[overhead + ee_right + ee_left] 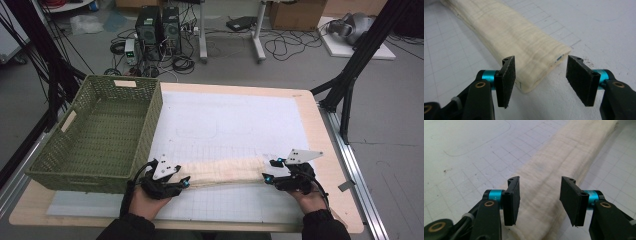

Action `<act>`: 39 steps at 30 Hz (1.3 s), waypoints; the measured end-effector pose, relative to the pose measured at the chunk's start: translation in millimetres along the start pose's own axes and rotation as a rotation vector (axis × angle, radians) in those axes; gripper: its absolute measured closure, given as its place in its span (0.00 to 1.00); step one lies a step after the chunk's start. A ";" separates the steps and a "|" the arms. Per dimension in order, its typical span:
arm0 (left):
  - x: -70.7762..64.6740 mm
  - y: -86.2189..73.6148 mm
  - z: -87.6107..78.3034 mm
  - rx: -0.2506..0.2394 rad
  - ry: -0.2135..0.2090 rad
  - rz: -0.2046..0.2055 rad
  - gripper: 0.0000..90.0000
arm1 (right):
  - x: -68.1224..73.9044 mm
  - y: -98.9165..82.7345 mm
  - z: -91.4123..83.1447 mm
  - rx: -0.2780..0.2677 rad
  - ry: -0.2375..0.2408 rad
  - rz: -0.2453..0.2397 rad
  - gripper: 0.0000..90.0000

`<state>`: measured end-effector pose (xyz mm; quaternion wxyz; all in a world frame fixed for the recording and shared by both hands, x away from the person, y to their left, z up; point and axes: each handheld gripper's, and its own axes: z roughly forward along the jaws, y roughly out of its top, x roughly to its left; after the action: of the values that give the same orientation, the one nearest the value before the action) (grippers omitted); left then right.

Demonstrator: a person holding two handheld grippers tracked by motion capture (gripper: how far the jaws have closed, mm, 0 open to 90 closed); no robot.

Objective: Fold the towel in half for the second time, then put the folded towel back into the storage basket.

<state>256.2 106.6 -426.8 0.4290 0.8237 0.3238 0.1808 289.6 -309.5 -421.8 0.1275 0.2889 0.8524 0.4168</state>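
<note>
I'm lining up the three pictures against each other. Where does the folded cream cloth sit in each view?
High view: the cloth lies as a long strip near the front edge, between both grippers.
Left gripper view: it runs from between the open jaws to the upper right.
Right gripper view: it runs from the jaws to the upper left.
Shared landmark: the gridded mat.

green wicker basket, white grid mat, wooden table

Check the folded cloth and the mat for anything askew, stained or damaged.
Nothing stands out. The folded cream cloth lies flat in a long strip on the gridded mat, with both ends between open jaws. The green basket sits squarely on the table's left side.
</note>
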 end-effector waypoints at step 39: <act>-19.3 39.8 30.8 0.001 -0.198 0.140 0.54 | 2.9 -4.7 1.1 0.032 0.001 -0.011 0.45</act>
<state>275.0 58.3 -411.8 0.4447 0.8584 0.2216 0.1277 286.0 -309.4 -426.1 0.1246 0.2859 0.8607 0.4024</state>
